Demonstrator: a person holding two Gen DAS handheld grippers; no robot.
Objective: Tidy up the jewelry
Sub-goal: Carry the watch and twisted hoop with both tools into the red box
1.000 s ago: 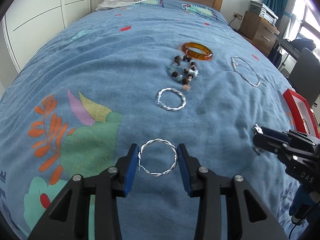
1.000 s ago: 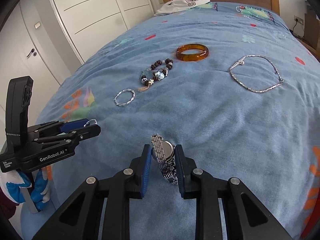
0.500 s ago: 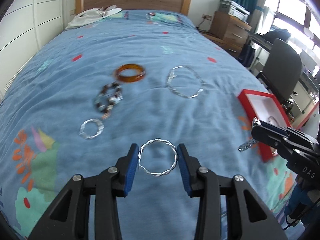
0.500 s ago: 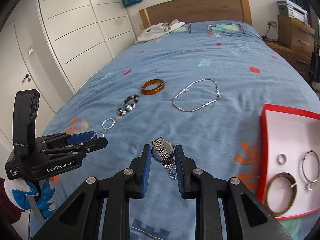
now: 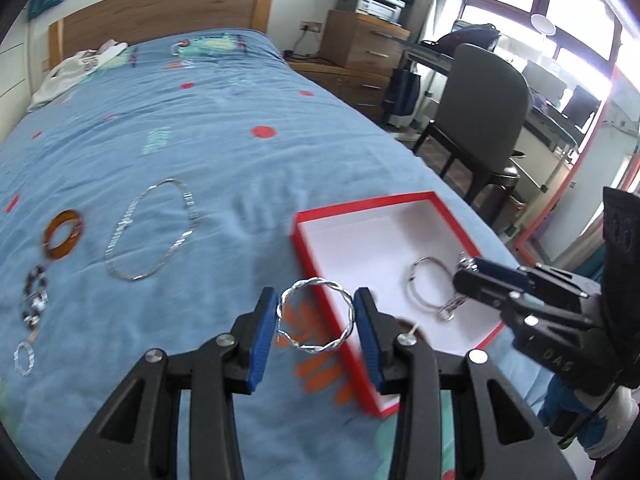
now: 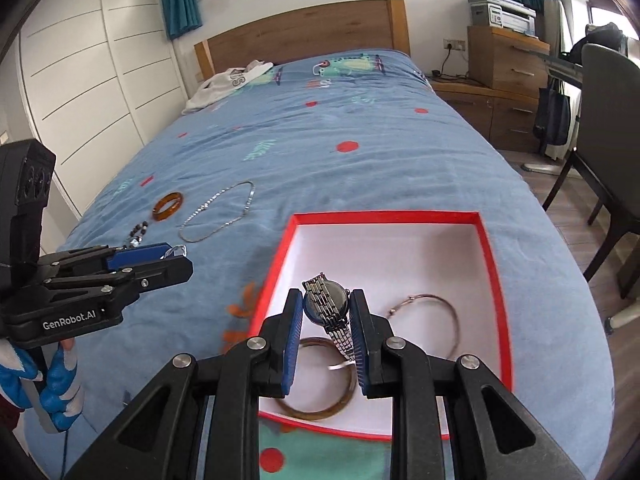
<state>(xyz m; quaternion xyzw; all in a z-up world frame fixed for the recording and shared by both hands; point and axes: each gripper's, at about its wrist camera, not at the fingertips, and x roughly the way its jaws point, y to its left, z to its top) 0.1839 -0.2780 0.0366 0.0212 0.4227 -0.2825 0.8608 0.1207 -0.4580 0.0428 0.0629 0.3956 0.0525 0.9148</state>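
Note:
My left gripper (image 5: 316, 316) is shut on a twisted silver bangle (image 5: 344, 312), held above the near left rim of the red box (image 5: 340, 212). My right gripper (image 6: 325, 320) is shut on a silver watch (image 6: 326, 304) and hangs over the red box (image 6: 384, 216), also showing in the left wrist view (image 5: 466, 270). Inside the box lie a thin hoop bracelet (image 6: 452, 320) and a brown bangle (image 6: 320, 410). On the blue bedspread lie a silver chain (image 5: 152, 232), an amber bangle (image 5: 64, 234), a beaded bracelet (image 5: 34, 304) and a second twisted bangle (image 5: 23, 356).
The bed's right edge (image 6: 560, 240) runs close beside the box. A grey chair (image 5: 488, 96) and wooden drawers (image 5: 360, 40) stand to the right of the bed. White clothing (image 6: 228, 80) lies by the headboard. White wardrobes (image 6: 80, 100) stand on the left.
Both grippers have swung right with their loads, from over the loose jewelry to the red box. The watch now hangs over the box's inside; the bangle is at its rim.

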